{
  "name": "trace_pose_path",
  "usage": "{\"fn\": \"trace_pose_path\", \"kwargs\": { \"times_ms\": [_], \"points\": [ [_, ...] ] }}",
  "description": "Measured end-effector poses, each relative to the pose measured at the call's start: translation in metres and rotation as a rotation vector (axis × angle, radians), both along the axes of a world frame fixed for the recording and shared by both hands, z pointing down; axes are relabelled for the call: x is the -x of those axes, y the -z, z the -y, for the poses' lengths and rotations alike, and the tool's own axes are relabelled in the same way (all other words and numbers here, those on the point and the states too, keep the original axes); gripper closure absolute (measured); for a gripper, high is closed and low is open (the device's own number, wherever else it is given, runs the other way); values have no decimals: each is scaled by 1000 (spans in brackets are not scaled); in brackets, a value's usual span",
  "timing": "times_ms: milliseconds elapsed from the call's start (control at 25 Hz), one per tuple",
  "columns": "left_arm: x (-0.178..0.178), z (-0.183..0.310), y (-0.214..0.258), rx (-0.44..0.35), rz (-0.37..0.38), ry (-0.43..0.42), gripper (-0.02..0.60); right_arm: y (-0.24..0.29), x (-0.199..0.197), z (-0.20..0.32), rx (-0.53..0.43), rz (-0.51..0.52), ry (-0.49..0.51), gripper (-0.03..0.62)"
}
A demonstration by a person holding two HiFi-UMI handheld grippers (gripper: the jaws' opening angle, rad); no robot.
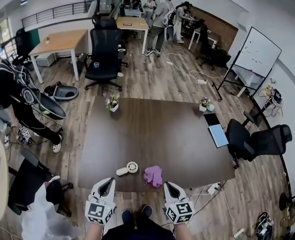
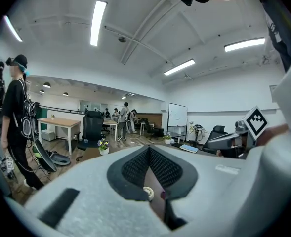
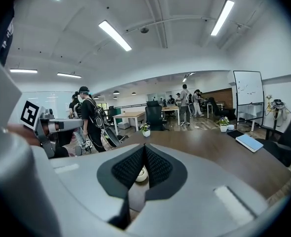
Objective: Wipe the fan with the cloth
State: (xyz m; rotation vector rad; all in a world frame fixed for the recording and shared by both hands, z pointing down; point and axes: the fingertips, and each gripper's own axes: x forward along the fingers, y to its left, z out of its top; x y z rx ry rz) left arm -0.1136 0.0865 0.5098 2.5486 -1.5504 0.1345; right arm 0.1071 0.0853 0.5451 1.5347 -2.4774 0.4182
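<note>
A small white fan [image 1: 128, 169] lies flat near the front edge of the dark brown table [image 1: 157, 134]. Just right of it sits a crumpled purple cloth [image 1: 153, 175]. My left gripper [image 1: 108, 180] is at the table's front edge, just short of the fan, shut and empty. My right gripper [image 1: 168, 184] is level with it, just right of the cloth, also shut and empty. In the left gripper view the closed jaws [image 2: 149, 150] hide most of the fan [image 2: 148, 192]. In the right gripper view the closed jaws [image 3: 144, 147] show a bit of the fan [image 3: 141, 174] below the pads.
Two small flower pots [image 1: 112, 103] [image 1: 206, 104] stand at the table's far corners. A tablet and a blue notebook [image 1: 218, 135] lie at its right edge, beside a black office chair [image 1: 260, 141]. A person [image 1: 17, 101] stands at left. A whiteboard [image 1: 255, 54] is at back right.
</note>
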Motion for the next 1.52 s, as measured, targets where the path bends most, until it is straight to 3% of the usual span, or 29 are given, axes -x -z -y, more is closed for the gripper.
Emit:
{"fn": "trace_pose_path", "kwargs": {
  "times_ms": [320, 880, 1520],
  "points": [
    [-13, 33, -7, -10, 1, 54, 589, -11, -7, 43, -17, 0, 69, 588],
    [-58, 85, -6, -23, -4, 157, 589, -11, -55, 113, -31, 25, 166, 588],
    [-49, 130, -30, 14, 4, 178, 589, -28, -61, 165, -14, 26, 147, 588]
  ]
}}
